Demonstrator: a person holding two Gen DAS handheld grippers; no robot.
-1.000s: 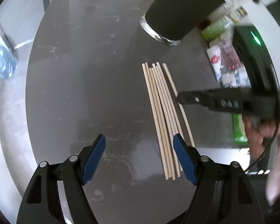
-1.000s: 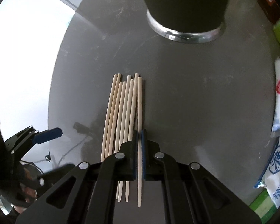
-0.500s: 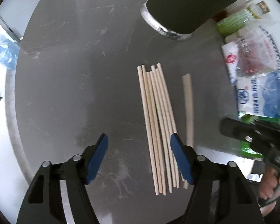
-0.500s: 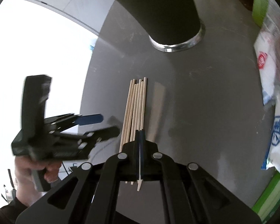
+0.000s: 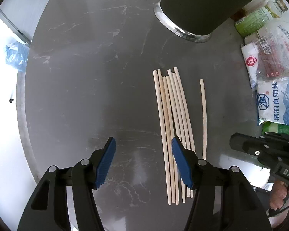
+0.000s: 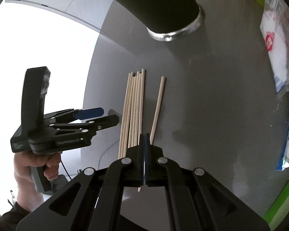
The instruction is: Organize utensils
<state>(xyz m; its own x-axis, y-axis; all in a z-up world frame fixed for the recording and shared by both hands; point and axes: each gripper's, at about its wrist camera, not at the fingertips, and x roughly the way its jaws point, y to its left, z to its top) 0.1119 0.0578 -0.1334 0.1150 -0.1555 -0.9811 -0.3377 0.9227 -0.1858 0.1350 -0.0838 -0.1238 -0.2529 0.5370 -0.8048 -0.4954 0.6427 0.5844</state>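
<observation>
Several wooden chopsticks point(image 5: 173, 127) lie side by side on the grey round table point(image 5: 86, 88); they also show in the right wrist view point(image 6: 133, 107). One single chopstick point(image 5: 203, 115) is apart to their right. My right gripper point(image 6: 144, 140) is shut on that single chopstick point(image 6: 157, 105) near its thin end. Whether it is lifted off the table I cannot tell. My left gripper point(image 5: 143, 150) is open and empty, just above the near ends of the bundle. A black holder point(image 5: 206, 3) with a steel base stands behind the chopsticks.
Salt bags and food packets point(image 5: 273, 88) and bottles point(image 5: 256, 19) crowd the table's right side. The table edge point(image 5: 21, 115) curves on the left, with a blue bag point(image 5: 16, 55) on the floor beyond it.
My right gripper has pulled one chopstick away from the bundle to the right and drawn back. My left gripper has shifted slightly toward the bundle's near ends.
</observation>
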